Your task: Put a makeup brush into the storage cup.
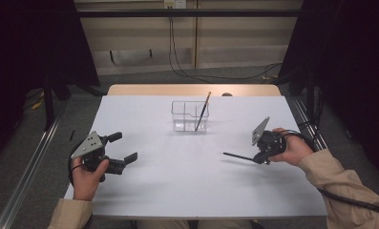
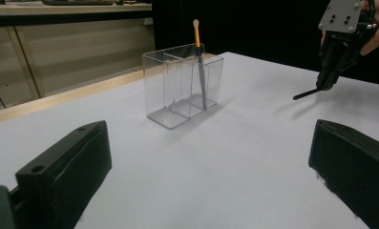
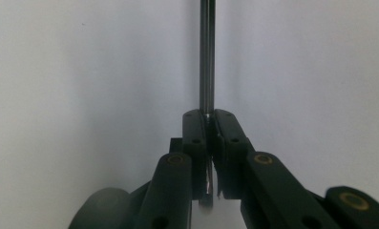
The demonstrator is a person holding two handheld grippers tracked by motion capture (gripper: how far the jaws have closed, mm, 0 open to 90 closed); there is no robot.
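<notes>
Tongs on the left [image 1: 126, 148] are gaping wide, idling low over the bench [image 1: 187, 181]. Mid-bench, a clear holder [image 1: 190, 116] is already keeping one pen [image 1: 202, 111] upright. Right tongs [image 1: 258, 160] are pinching a dark pen [image 1: 239, 156] level, probably readying it for that holder.

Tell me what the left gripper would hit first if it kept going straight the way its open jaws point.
Probably the clear divided holder with a pencil standing in it: it sits ahead between the left gripper's open jaws, bare white table before it. Depth is uncertain.

A pen [image 1: 202, 110] stands in the organiser [image 1: 189, 116] at the table's [image 1: 177, 191] far middle.
</notes>
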